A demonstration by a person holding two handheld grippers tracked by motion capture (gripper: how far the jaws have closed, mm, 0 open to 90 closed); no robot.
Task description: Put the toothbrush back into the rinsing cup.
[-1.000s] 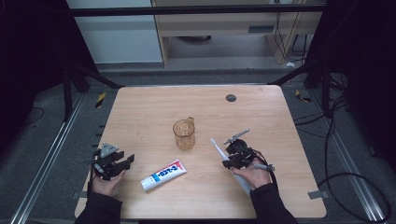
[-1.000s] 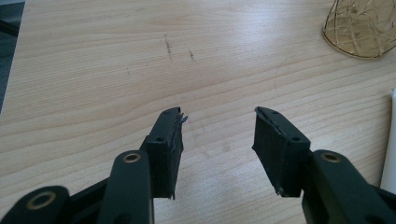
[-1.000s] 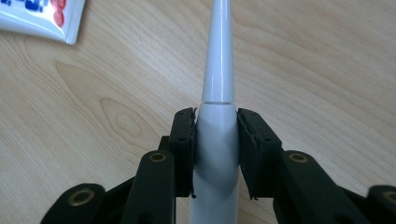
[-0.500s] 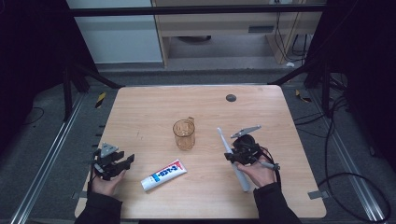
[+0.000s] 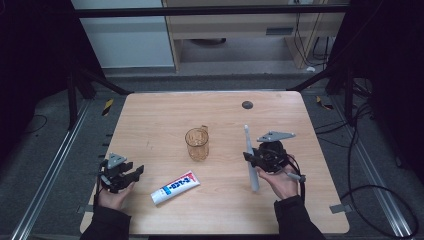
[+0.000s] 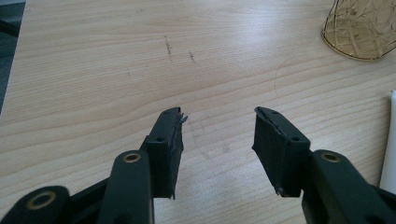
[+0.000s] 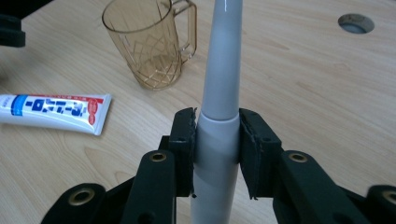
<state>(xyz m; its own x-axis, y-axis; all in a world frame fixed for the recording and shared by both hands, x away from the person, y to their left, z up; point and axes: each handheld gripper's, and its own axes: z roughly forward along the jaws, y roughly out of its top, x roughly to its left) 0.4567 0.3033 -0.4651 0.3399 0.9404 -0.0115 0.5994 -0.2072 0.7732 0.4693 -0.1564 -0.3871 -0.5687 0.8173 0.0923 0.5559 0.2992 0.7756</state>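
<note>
High view: on the pale wood-grain worktop (image 5: 150, 115) an amber cut-pattern plastic mug (image 5: 197, 144) stands mid-worktop, with a white tube (image 5: 175, 187) lying nearer the front edge. The right claw (image 5: 251, 159) clamps a smooth grey tapered toothbrush (image 5: 249, 155), now tilted steeper than a second ago. The left claw (image 5: 134, 172) rests near the front left corner.

Left gripper view: its claw (image 6: 218, 135) gapes wide, empty.

Right gripper view: its claw (image 7: 217, 135) pinches the toothbrush (image 7: 219, 84) at its collar.
</note>
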